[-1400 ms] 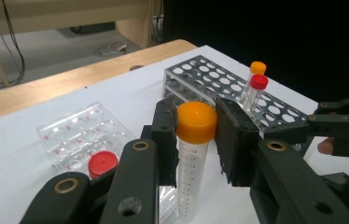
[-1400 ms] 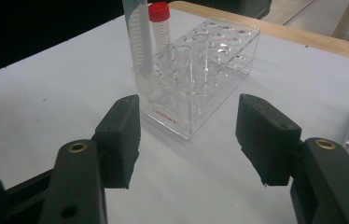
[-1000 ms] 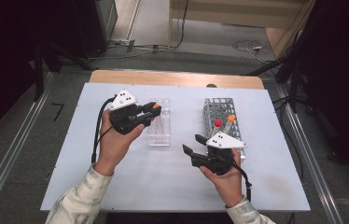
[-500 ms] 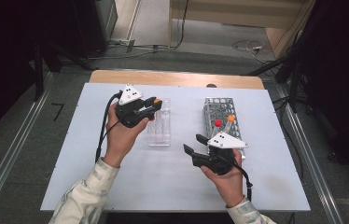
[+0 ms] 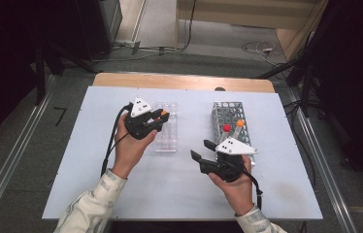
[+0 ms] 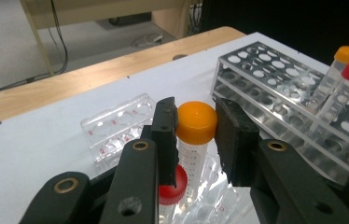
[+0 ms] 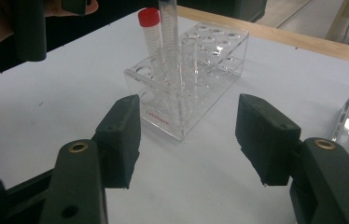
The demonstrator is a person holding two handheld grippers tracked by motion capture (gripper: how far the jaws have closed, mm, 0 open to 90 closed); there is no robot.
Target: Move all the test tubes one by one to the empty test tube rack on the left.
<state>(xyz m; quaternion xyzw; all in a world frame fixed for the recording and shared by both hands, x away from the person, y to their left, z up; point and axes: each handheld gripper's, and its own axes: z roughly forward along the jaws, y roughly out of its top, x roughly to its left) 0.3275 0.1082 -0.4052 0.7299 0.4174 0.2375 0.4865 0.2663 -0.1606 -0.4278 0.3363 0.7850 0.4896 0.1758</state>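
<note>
A lab bench: clear tube rack (image 5: pixel 166 133), capped sample tubes (image 6: pixel 195 140), white table (image 5: pixel 97 160).

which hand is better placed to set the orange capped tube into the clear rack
Left. The left gripper is clamped on the orange-capped tube directly over the clear rack, beside the red-capped tube. The right gripper hangs open and empty, off to the side.

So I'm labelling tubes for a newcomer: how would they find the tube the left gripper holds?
On the white table, find the small clear plastic rack left of the grey rack. Above it the left gripper clamps an orange-capped clear tube; its rack neighbour has a red cap.
</note>
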